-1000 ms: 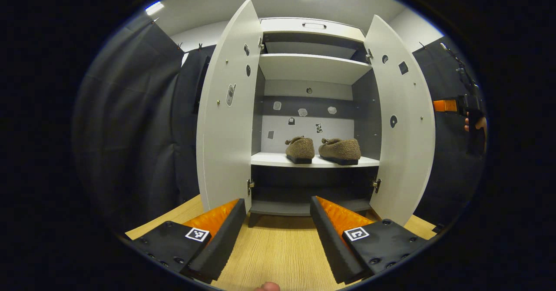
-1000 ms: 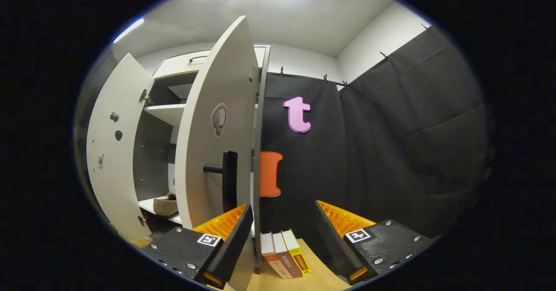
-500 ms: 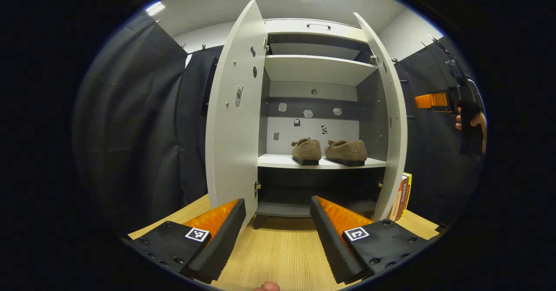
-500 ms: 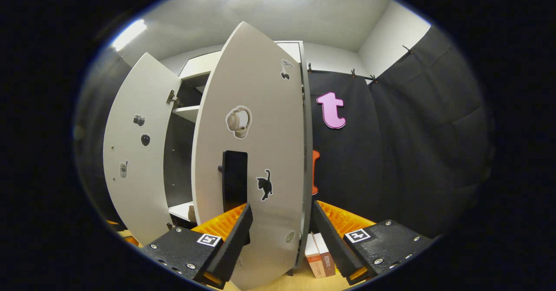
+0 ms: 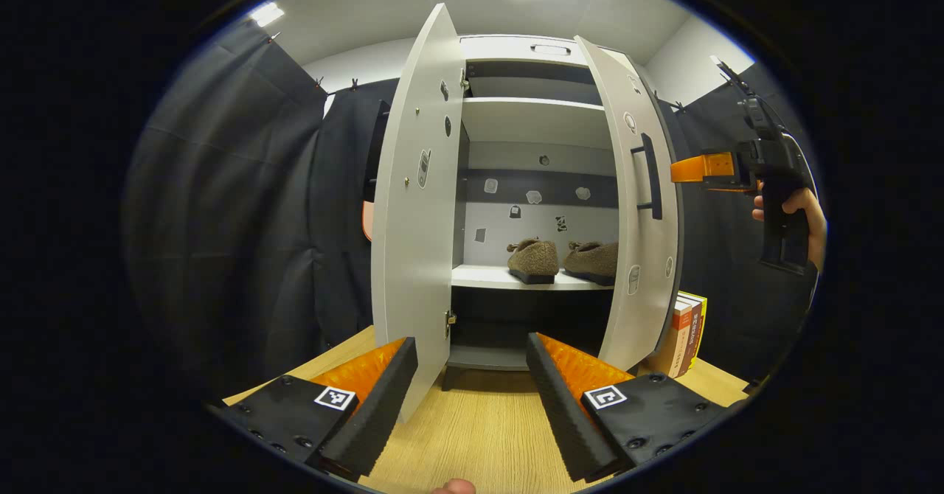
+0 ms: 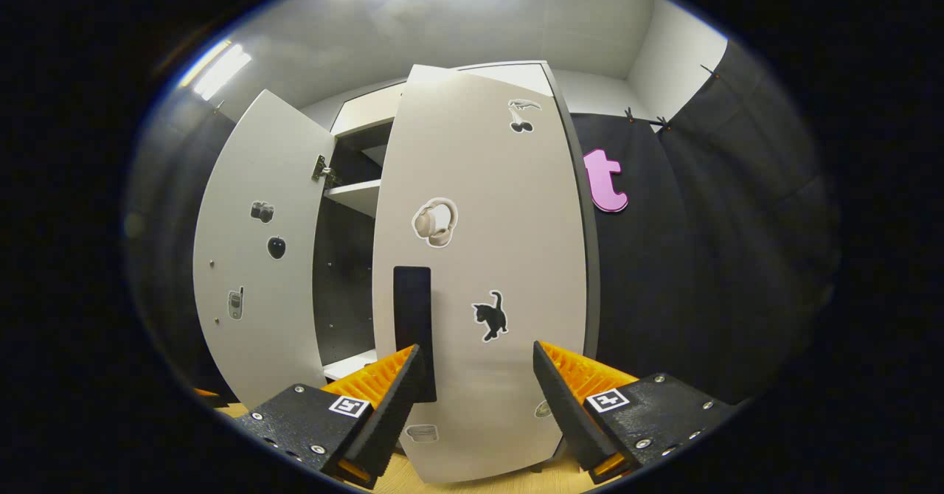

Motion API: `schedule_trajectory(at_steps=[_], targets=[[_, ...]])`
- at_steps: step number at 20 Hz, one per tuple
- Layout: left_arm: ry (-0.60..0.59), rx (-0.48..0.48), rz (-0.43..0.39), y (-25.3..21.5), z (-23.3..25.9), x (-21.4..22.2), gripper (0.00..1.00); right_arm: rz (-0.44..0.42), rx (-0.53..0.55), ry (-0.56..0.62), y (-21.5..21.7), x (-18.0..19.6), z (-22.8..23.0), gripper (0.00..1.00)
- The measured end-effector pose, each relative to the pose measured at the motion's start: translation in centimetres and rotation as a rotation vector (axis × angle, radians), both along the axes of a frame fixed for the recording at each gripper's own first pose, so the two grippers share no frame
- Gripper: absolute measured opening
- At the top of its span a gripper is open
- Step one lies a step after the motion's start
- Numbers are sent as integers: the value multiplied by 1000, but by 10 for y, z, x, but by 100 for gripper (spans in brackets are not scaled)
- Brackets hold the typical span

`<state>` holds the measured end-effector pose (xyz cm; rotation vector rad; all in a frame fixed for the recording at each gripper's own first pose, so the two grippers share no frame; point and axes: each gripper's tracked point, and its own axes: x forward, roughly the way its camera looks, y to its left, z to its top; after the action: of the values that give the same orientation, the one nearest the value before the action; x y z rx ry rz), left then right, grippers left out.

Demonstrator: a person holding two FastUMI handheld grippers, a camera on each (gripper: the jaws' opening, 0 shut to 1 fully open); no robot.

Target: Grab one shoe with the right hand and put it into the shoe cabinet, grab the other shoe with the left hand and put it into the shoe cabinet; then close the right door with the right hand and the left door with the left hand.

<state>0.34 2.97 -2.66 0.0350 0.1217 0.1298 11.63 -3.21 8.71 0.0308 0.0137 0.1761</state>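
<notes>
Two brown fuzzy shoes (image 5: 533,259) (image 5: 592,260) sit side by side on the cabinet's middle shelf (image 5: 509,279). The white cabinet's left door (image 5: 417,206) stands wide open. Its right door (image 5: 638,206) is partly swung in, with a black handle (image 5: 649,177). My left gripper (image 5: 468,376) hangs open over the wooden table, in front of the cabinet. In the left gripper view my right gripper (image 5: 700,169) is held by a hand just right of the right door. In the right gripper view my right gripper (image 6: 476,383) is open, right up against the right door's (image 6: 487,273) outer face beside its handle (image 6: 413,324).
Several books (image 5: 684,324) stand upright on the wooden table (image 5: 479,428) right of the cabinet. Black cloth walls close in on both sides. The left door (image 6: 254,258) juts out toward the table's front.
The right door has swung from wide open to well over halfway shut, with my right gripper following against its outer face. The left gripper has drifted slightly left.
</notes>
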Motion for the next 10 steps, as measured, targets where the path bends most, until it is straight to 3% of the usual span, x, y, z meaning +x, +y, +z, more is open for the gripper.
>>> schedule_trajectory(at_steps=[10], targets=[[8,-7,-6,2,-4,1,97,-7,-4,34,12,19,-19,91]])
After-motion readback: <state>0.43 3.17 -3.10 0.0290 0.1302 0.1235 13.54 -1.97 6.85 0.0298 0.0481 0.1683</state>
